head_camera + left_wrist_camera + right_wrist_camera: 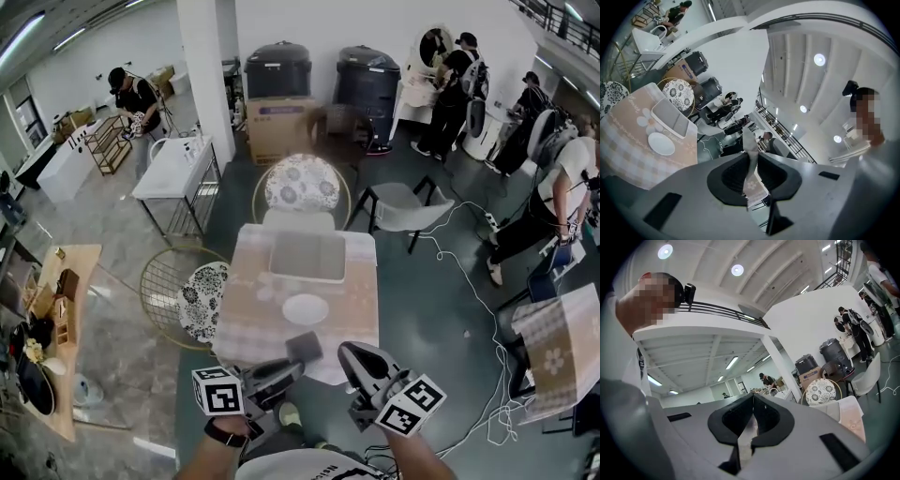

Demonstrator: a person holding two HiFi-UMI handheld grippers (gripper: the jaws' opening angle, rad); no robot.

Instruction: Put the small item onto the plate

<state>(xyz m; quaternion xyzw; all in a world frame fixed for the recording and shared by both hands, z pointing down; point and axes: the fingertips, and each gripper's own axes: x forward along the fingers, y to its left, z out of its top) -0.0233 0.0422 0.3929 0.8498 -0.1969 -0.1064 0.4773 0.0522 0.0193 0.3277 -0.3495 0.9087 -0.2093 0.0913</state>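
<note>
While my left gripper pinches it, the small item sticks out from between the two jaws. It is thin, flat and grey. The jaws are almost closed and press on it from both sides. I hold it up over the near edge of the table, on my side of the plate. It does not touch the plate. The plate is round and white. Past the plate lies a pale tray. A checked cloth with flowers covers the table. My right gripper is just beside the left one. Its jaws are closed, tip against tip, and they hold nothing. A chair with a flower pattern stands at the far end of the table.
</note>
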